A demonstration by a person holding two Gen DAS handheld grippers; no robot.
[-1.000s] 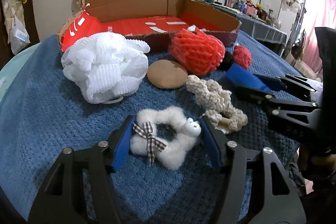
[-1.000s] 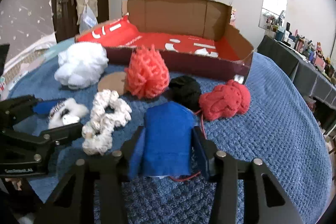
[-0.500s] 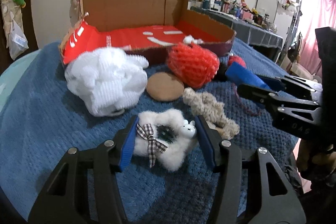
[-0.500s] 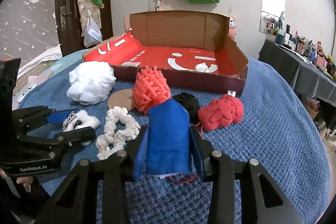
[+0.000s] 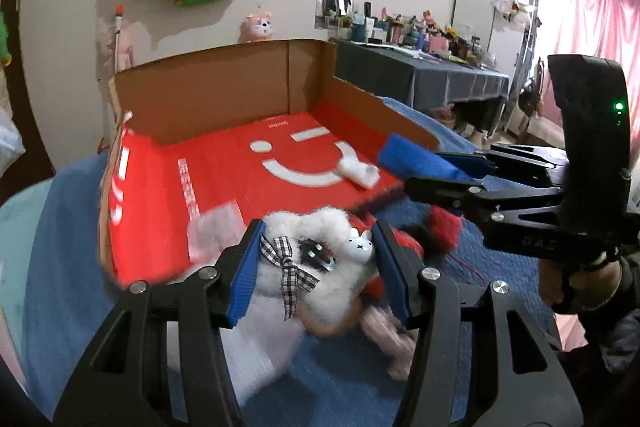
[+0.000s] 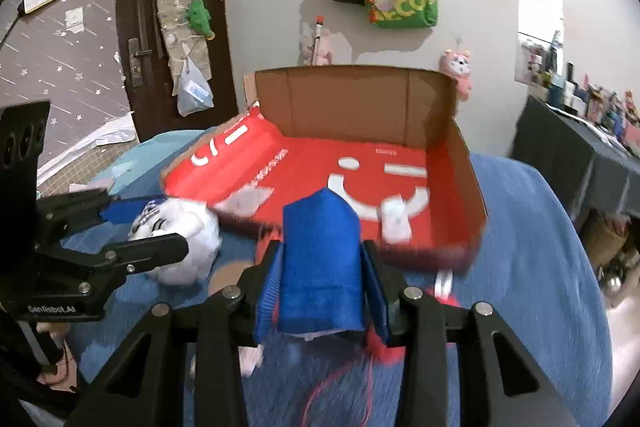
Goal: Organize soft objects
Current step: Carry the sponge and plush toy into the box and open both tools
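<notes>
Both grippers carried soft items before the box.
The left gripper clamped a fluffy white scrunchie; the right gripper pinched a folded blue cloth, the red cardboard box at twelve o'clock.

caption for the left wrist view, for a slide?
Left gripper holding a fluffy white scrunchie before the red-lined cardboard box.

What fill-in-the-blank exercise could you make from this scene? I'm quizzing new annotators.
1. The left tongs grip a fluffy white scrunchie with a checked ____.
2. The right tongs hold a folded ____ cloth.
3. The cardboard box has a ____ floor printed with a white smiley.
4. A small ____ item already lies in the box.

Missing words: bow; blue; red; white
</notes>
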